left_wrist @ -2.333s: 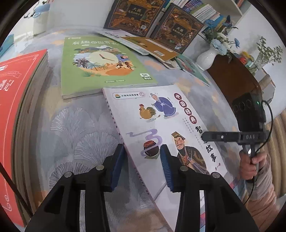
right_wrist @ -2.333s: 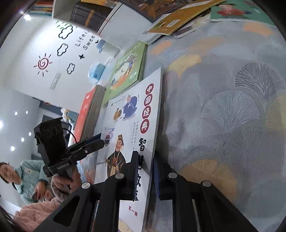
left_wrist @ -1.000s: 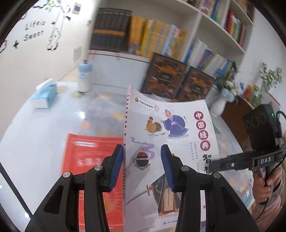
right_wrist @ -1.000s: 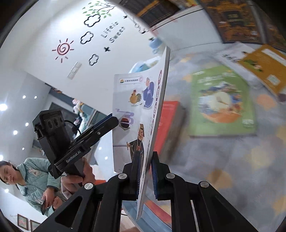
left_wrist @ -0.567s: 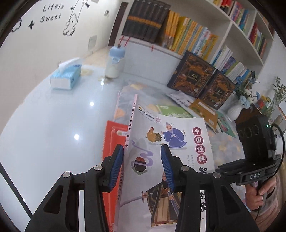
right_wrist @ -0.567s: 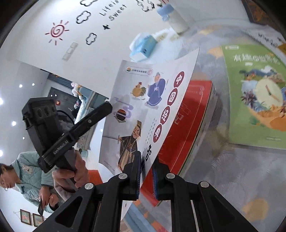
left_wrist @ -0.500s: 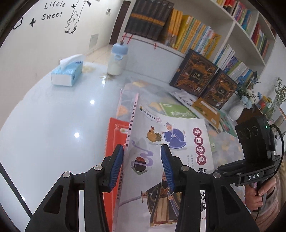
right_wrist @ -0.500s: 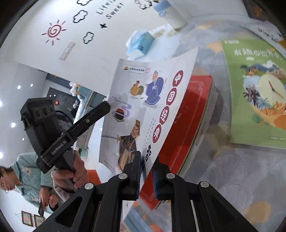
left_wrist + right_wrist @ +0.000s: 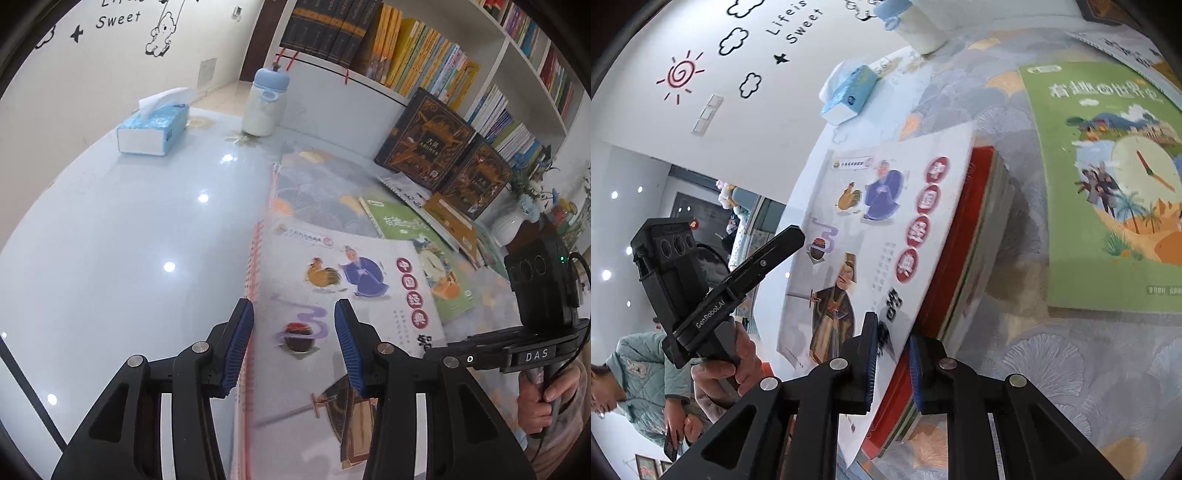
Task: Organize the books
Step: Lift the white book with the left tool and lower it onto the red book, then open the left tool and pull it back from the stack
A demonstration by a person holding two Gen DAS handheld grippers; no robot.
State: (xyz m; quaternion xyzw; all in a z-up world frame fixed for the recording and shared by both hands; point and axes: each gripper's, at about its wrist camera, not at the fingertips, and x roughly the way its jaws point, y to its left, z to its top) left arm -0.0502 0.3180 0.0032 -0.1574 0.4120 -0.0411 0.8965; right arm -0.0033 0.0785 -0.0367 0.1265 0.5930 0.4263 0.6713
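While the white storybook (image 9: 886, 221) lies across the top of the red-covered stack (image 9: 964, 236), I treat the step in hand as the release, and I judge the placing itself to be nearly complete.

1. Right gripper (image 9: 892, 363): its jaws are narrow and opening. The book's near corner passes between the pads, and a gap shows beside the cover. I let that gap grow until neither pad drags on the paper, and only then draw back along the line of the fingers.
2. Left gripper (image 9: 293, 343): its jaws stand moderately wide and are opening. They straddle the spiral-bound edge without pinching it. I would lift this gripper clear of the binding rather than slide it sideways, since a pad could catch the coils and skew the book.
3. Alignment: the storybook overhangs the stack on the near side. I cannot tell whether it is fully seated. If it sits askew after release, a light push on the spine edge should square it.
4. Beyond the stack, the green book (image 9: 1108, 184) lies flat on the patterned mat (image 9: 1071, 387), well apart; I judge it a likely next item.
5. Farther off, a tissue box (image 9: 151, 125) and a pale bottle (image 9: 264, 107) stand on the glossy surface (image 9: 110, 240), outside the working path.
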